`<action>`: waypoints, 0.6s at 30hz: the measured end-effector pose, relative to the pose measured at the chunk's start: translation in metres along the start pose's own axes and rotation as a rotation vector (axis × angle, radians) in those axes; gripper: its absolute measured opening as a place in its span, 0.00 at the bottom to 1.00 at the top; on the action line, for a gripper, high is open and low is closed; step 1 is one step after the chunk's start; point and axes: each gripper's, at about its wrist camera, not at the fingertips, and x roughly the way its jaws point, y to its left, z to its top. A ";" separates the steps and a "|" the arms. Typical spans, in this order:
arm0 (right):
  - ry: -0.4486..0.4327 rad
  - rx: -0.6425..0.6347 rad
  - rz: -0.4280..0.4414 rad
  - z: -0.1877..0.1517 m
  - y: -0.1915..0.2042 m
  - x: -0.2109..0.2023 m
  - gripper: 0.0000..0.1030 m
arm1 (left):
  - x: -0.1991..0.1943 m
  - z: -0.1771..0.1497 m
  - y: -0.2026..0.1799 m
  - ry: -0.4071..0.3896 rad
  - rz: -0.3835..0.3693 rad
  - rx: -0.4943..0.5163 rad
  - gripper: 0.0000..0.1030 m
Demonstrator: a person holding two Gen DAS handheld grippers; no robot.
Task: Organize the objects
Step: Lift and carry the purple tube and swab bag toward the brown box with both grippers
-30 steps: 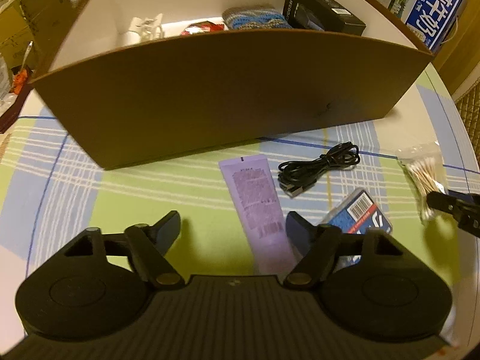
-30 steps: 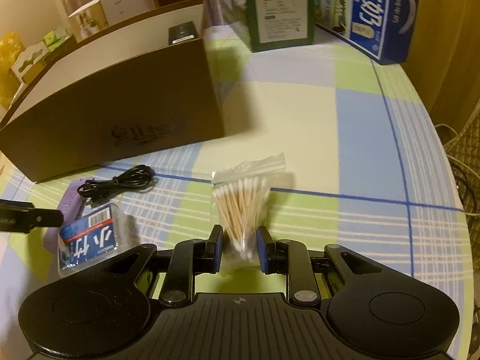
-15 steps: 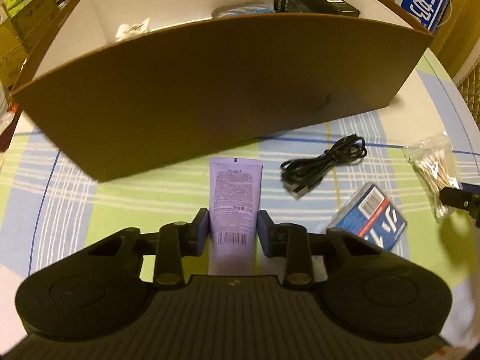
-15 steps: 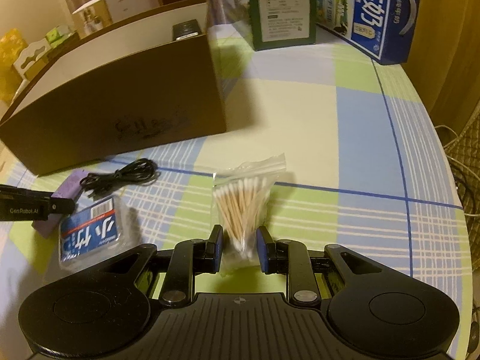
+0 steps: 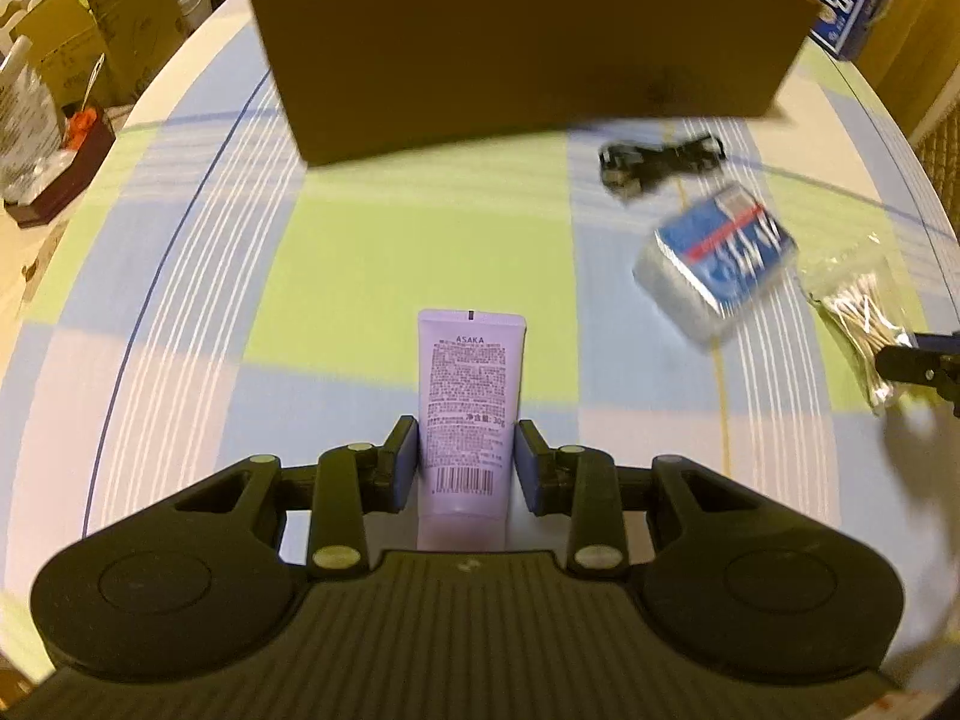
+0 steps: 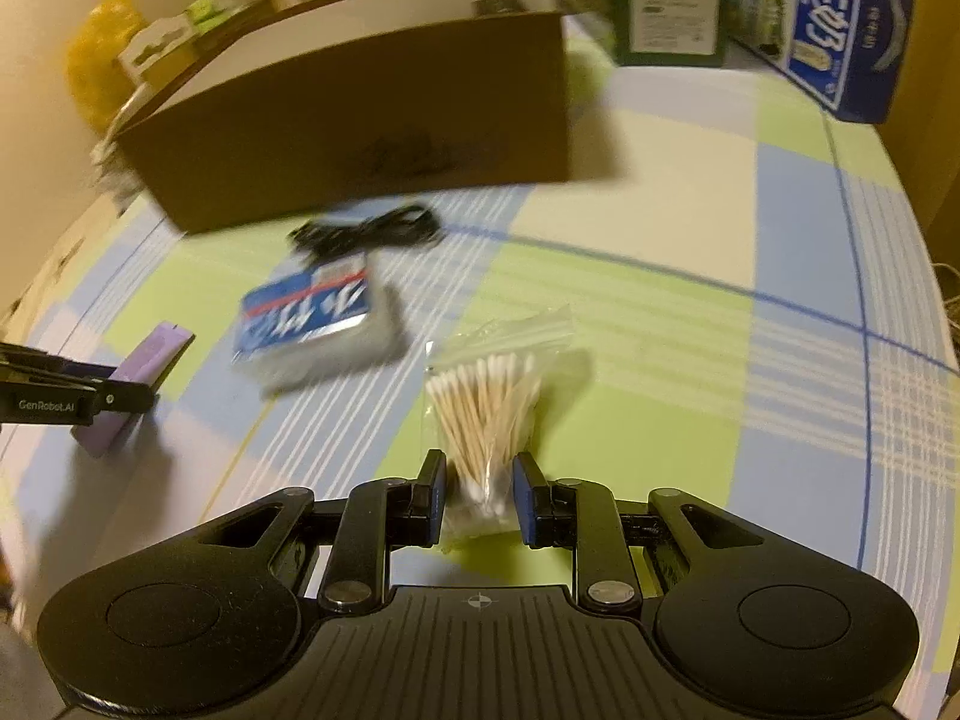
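you are holding the left gripper (image 5: pixel 467 465) with its jaws pinching the lower end of the purple tube (image 5: pixel 471 396), which is sticking straight out ahead of the jaws and looking lifted off the checked surface (image 5: pixel 384 252). the brown box (image 5: pixel 516 42) is sitting well ahead of those jaws, with bare cloth between. to the right of the jaws and further ahead, the black cable (image 5: pixel 660 162) is lying just in front of the box, and the blue packet (image 5: pixel 717 261) is resting nearer, both untouched.

further right, you are holding the right gripper (image 6: pixel 478 498) with its jaws closed around the near end of the cotton swab bag (image 6: pixel 489 414); the bag is fanning out ahead of them, and whether it is clear of the surface is hard to tell. seen from there, the box is standing ahead and to the left of the jaws.

judging from this, you are midway: two things are in hand but not yet in the box, and the cable and packet are waiting. its inside is barely showing here, so what it holds is unclear.
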 end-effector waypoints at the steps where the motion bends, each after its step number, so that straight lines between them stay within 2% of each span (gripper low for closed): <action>1: 0.007 -0.014 0.007 -0.004 0.002 -0.002 0.20 | -0.003 -0.006 0.000 0.007 -0.005 0.003 0.28; 8: 0.026 -0.059 0.032 -0.024 0.011 -0.013 0.21 | -0.018 -0.036 -0.001 0.025 -0.026 0.005 0.28; 9: 0.027 -0.053 0.028 -0.025 0.011 -0.013 0.27 | -0.019 -0.037 -0.001 0.023 -0.022 0.002 0.28; 10: 0.029 -0.048 0.024 -0.025 0.012 -0.011 0.40 | -0.019 -0.038 -0.003 0.021 -0.016 -0.001 0.28; 12: 0.018 -0.050 0.004 -0.025 0.014 -0.009 0.49 | -0.019 -0.038 -0.005 0.019 -0.010 -0.007 0.31; 18: 0.005 -0.049 -0.025 -0.024 0.022 0.002 0.48 | -0.017 -0.037 -0.014 0.010 0.021 -0.002 0.35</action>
